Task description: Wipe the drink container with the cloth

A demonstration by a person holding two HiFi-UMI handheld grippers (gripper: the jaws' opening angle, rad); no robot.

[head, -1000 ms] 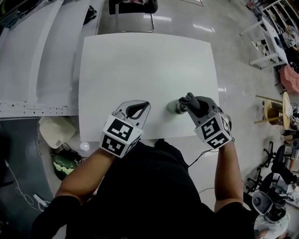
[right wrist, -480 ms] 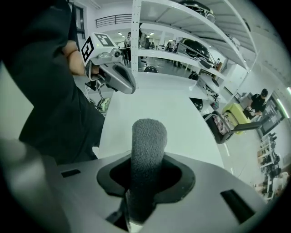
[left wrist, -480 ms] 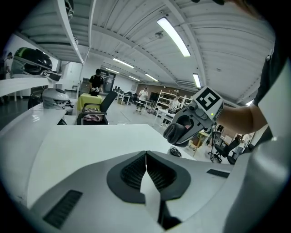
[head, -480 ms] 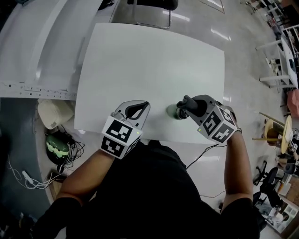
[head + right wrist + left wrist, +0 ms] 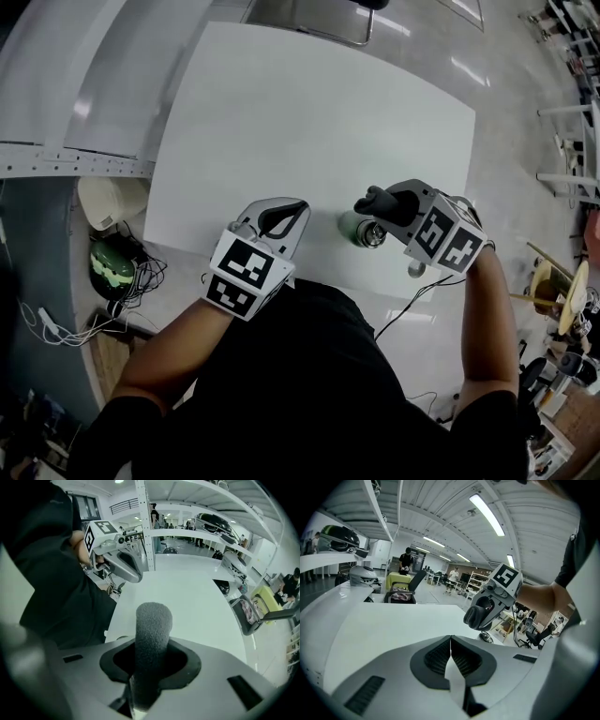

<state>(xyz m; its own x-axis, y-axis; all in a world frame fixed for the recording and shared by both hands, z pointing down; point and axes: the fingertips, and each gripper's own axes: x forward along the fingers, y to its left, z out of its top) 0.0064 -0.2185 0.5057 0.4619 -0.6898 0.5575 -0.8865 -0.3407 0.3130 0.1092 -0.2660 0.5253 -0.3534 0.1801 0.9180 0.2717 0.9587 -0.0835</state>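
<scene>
The left gripper (image 5: 279, 217) hovers closed and empty over the tabletop's (image 5: 309, 112) near edge. At its 3 o'clock sits the drink container (image 5: 356, 229). At the container's 1 o'clock, the right gripper (image 5: 392, 206) clamps the grey cloth (image 5: 372, 201). Contact between them is unclear, so the wiping looks mostly left to do.

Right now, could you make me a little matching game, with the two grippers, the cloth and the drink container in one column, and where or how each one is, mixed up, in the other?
Things:
1. left gripper
2. right gripper
3. cloth
4. drink container

States:
A. on the white table, near the person's edge
B. dark grey, sticking out from between jaws
C. shut on the cloth
D. shut, with nothing held

Pairs: 1-D, 2-C, 3-B, 4-A
</scene>
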